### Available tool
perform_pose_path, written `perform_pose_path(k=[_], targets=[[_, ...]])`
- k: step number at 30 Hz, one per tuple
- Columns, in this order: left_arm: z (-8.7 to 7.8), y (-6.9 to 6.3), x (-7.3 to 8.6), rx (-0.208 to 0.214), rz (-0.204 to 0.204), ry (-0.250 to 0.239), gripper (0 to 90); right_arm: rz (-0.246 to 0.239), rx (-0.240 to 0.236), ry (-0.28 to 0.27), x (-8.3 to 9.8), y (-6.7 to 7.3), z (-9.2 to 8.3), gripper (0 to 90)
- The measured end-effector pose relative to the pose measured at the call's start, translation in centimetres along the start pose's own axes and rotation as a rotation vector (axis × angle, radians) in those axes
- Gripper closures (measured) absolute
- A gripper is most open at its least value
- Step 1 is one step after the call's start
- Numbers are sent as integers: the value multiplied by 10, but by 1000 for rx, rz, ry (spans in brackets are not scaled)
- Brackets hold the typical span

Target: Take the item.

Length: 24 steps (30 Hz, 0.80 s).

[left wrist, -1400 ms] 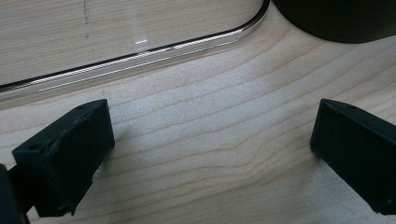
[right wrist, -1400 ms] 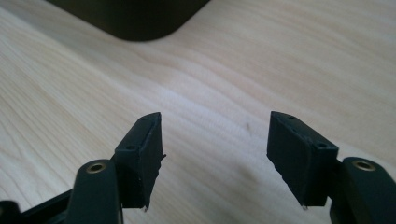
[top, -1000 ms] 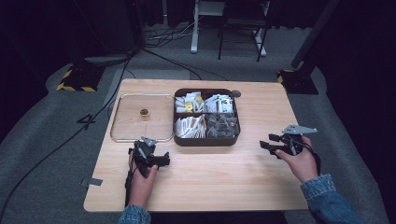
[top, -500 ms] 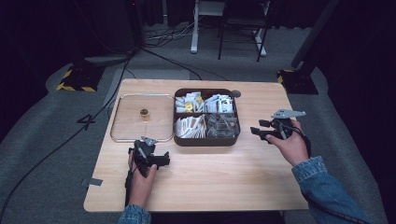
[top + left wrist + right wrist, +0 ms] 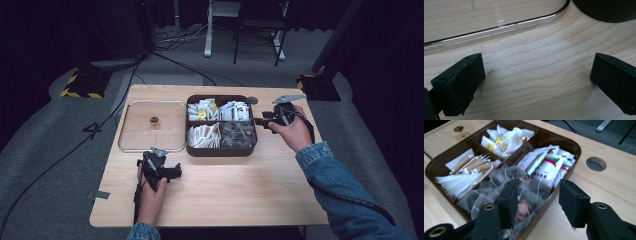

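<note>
Right gripper at the tray rim's right side, jaws half-wide and just been closing, nothing between them; clear sachets sit in near-right compartment; risk: jaw clips rim or snags several sachets; left gripper released, idle on table.

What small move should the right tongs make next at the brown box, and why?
Probably lower the right tongs a little into the near compartment of the box and close on one clear tea bag. Their jaws have just been closing, nothing is between them, and they hang over the box's near rim above those bags. The left tongs rest open on the table.
</note>
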<state>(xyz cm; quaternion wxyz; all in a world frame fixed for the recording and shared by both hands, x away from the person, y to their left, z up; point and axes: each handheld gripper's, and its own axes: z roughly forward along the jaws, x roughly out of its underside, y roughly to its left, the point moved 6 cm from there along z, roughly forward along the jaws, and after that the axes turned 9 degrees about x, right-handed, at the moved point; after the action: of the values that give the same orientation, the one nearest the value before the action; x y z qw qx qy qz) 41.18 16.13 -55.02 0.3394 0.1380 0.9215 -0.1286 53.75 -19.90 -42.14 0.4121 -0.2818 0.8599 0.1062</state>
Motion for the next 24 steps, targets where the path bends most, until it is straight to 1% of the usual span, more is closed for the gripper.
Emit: perform_pose_path(k=[4,5,6,9,10,11,12,13,14,15,18,19,22,24], targets=[[1,0,-1,1,3,2,0,-1,-2,-2,-15,3,14,535],[1,0,-1,1,3,2,0,-1,-2,-2,-15,3,14,535],[1,0,-1,1,1,1,0,5,-1,4,-20,4,21,547],[2,1,-2,2,3,2,0,23,-11,10,-29,6,32,565],[2,1,-2,2,3,2,0,23,-11,10,-29,6,32,565],[2,1,-3,2,3,2,0,34,-15,16,-31,7,36,570],[2,1,-3,2,3,2,0,40,-18,20,-33,7,41,575],[2,1,-3,0,3,1,0,56,-22,29,-35,8,50,582],[2,2,-3,0,5,0,0,68,-22,38,-36,9,54,587],[2,2,-3,0,5,0,0,68,-22,38,-36,9,54,587],[3,2,-3,0,3,-1,0,110,-27,64,-34,11,68,593],[3,2,-3,0,4,-1,0,117,-17,73,-34,11,77,597],[3,2,-3,1,4,0,0,124,-3,92,-33,11,84,600],[3,2,-3,1,4,0,0,119,13,110,-31,11,92,605]])
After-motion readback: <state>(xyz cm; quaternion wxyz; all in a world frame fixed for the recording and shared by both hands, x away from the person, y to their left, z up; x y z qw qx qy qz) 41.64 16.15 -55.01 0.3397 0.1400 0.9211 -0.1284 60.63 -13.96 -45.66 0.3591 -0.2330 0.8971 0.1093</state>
